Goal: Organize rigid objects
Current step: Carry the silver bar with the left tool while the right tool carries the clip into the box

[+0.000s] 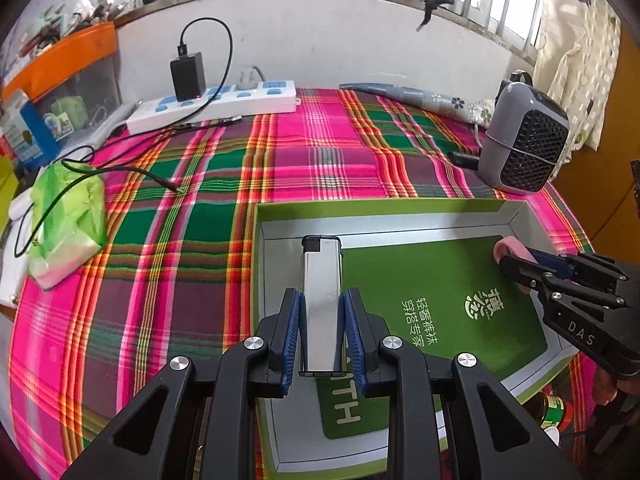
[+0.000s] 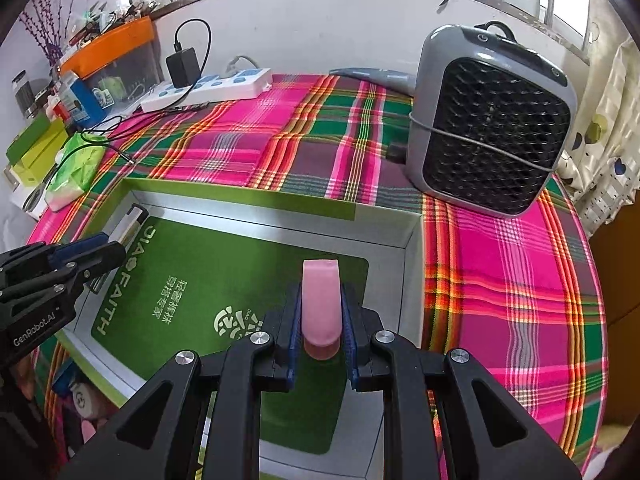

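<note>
While both grippers hang over the green box (image 1: 516,216), each clamps one item.
Box floor reads "FAITH" w/ a round logo & Chinese text; the L view shows only "ITH". L gripper (image 1: 322,312) body, seen in the R view, is marked "GenRobot.AI"; R gripper (image 2: 320,308) body, seen in the L view, reads "DAS". L jaws narrow, blue pads pressed on both sides of a silver lighter (image 1: 322,292), black cap pointing away, held above the box's left part. R jaws near fully closed on a pink tube (image 2: 321,300), above the box's right part. Box sits on plaid cloth (image 1: 180,208); fan (image 2: 492,120) just beyond its far right corner, power strip (image 1: 216,104) by the wall.
</note>
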### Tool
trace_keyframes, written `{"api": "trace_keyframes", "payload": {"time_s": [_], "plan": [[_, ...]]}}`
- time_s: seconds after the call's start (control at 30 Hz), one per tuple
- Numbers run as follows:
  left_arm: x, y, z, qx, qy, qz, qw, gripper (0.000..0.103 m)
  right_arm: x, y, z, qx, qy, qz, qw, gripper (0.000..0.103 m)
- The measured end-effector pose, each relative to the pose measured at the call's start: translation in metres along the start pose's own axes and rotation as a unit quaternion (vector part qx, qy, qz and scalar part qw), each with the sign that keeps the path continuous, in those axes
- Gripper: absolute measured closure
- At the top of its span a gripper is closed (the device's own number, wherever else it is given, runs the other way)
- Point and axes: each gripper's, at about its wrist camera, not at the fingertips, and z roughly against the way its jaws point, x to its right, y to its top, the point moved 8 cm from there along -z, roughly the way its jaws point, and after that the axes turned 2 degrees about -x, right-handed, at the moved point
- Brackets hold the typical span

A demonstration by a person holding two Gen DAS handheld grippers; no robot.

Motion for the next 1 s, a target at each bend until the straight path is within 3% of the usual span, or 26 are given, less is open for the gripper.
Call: {"api": "trace_keyframes", "payload": {"time_s": [1.0], "plan": [[0.0055, 0.0024, -0.0078, -0.011, 0.005, -0.016, 0.9998, 0.081, -0.0012, 0.0014, -0.0052, 0.002, 0.005, -0.009, 1.000, 0.083]]}}
